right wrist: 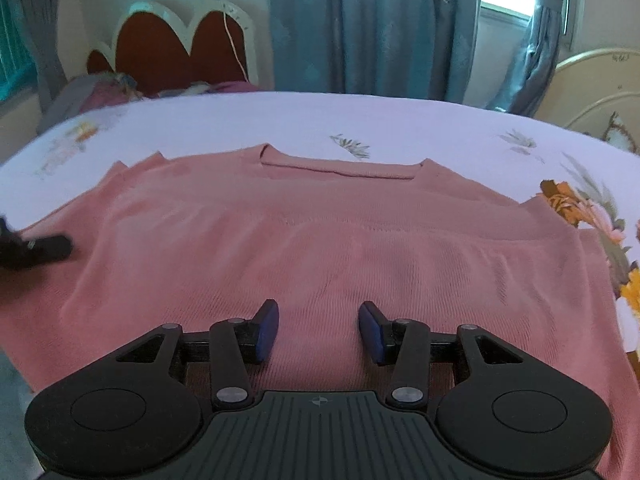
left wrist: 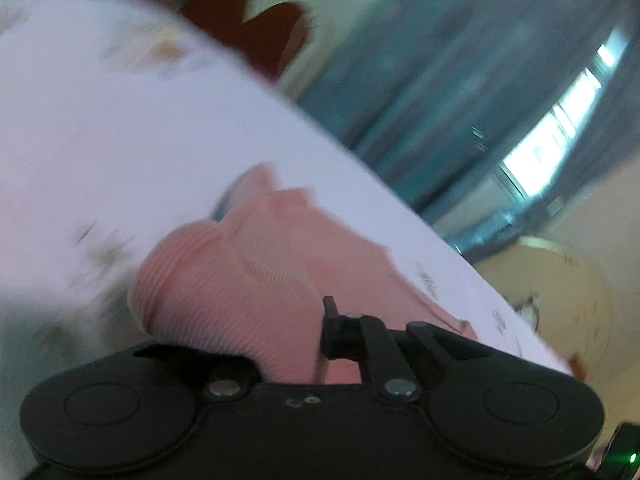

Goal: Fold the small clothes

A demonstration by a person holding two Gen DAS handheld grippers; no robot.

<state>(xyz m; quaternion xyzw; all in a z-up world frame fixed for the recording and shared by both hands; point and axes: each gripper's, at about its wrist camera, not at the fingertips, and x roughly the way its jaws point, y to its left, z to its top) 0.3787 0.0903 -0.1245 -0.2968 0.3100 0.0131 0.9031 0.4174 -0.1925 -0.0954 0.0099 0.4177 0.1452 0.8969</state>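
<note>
Through the blurred left wrist view, my left gripper [left wrist: 320, 344] pinches a bunched fold of the pink shirt [left wrist: 224, 276], low centre. In the right wrist view, my right gripper [right wrist: 319, 330] is spread above the shirt lying across the floral bedsheet [right wrist: 400, 120], mid-frame.

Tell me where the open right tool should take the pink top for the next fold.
Probably the right side edge of the pink top, where the bottom hem has already been folded up into a doubled layer. Come in from the right, low over the floral sheet, one finger sliding under that edge. The right tool is open over mid-cloth, which lies flat and offers nothing to pinch.
</note>
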